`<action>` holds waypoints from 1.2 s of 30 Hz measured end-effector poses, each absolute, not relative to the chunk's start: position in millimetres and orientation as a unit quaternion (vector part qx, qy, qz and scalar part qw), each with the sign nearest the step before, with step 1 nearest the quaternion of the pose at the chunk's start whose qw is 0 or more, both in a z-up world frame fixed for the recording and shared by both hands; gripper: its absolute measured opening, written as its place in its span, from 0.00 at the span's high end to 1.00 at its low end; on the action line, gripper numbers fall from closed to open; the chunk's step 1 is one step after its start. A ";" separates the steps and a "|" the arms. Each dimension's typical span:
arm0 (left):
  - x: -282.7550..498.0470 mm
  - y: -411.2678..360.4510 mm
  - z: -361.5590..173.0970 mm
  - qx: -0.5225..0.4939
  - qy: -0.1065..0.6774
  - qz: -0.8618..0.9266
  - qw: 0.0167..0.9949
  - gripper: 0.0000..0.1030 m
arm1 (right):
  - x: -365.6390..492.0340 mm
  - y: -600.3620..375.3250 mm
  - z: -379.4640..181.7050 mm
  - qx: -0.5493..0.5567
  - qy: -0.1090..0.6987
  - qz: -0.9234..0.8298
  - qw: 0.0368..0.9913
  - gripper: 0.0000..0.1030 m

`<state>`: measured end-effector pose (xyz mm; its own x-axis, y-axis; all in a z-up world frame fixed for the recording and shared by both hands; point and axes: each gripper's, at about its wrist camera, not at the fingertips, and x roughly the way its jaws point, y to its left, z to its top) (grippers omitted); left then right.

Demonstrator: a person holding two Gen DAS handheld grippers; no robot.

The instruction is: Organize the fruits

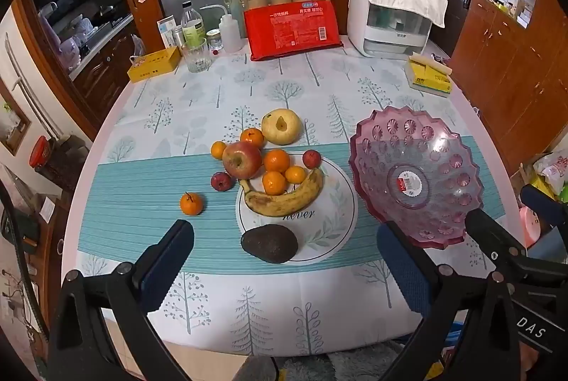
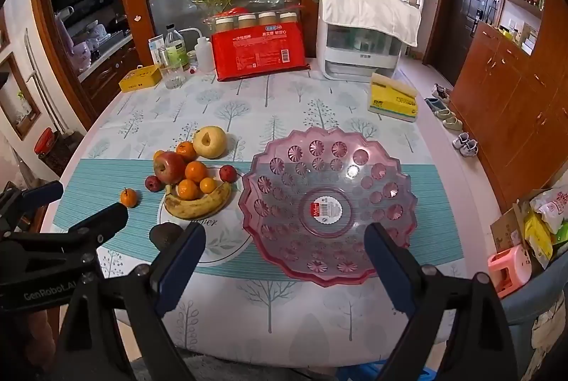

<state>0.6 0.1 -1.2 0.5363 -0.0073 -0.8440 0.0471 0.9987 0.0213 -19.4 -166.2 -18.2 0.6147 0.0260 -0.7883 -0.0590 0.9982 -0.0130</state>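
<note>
Nearest, the left gripper (image 1: 284,260) hangs above the table's near edge (image 1: 248,351), its jaws spread wide with nothing between them; beside it the right gripper (image 2: 284,260) is likewise wide apart and empty, over the front rim of the pink fruit bowl (image 2: 319,278). A bare strip of tree-print tablecloth (image 1: 220,303) lies open between the near edge and the fruit. The avocado (image 1: 269,243) sits half on the white plate (image 1: 333,221), its long axis running left to right. Behind it the banana (image 1: 284,200) curves across the plate, ends turned up and away, long axis also left to right. Oranges (image 1: 276,161), a red apple (image 1: 242,159) and two small red fruits (image 1: 311,158) crowd the plate's far-left rim; one orange (image 1: 191,203) lies apart to the left on open cloth. The yellow pear (image 1: 281,126) sits farthest. The bowl, just right of the plate, is empty. Beyond, clear cloth reaches the red package (image 1: 293,29) and white appliance (image 1: 390,15) at the far edge
</note>
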 end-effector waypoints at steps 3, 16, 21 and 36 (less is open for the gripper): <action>0.9 0.5 -1.9 0.017 0.484 -0.020 0.875 0.01 | -20.9 -162.1 -17.3 -0.020 0.438 0.021 0.898 0.11; -0.9 8.0 -4.8 0.003 0.488 -0.020 0.873 0.02 | -18.6 -161.9 -18.8 -0.015 0.441 0.028 0.897 0.11; -0.9 7.7 -5.3 0.005 0.486 -0.019 0.874 0.01 | -18.1 -160.1 -19.0 -0.016 0.439 0.030 0.898 0.11; -1.9 10.4 -6.6 0.004 0.487 -0.021 0.873 0.01 | -17.7 -158.4 -16.4 -0.014 0.437 0.032 0.899 0.11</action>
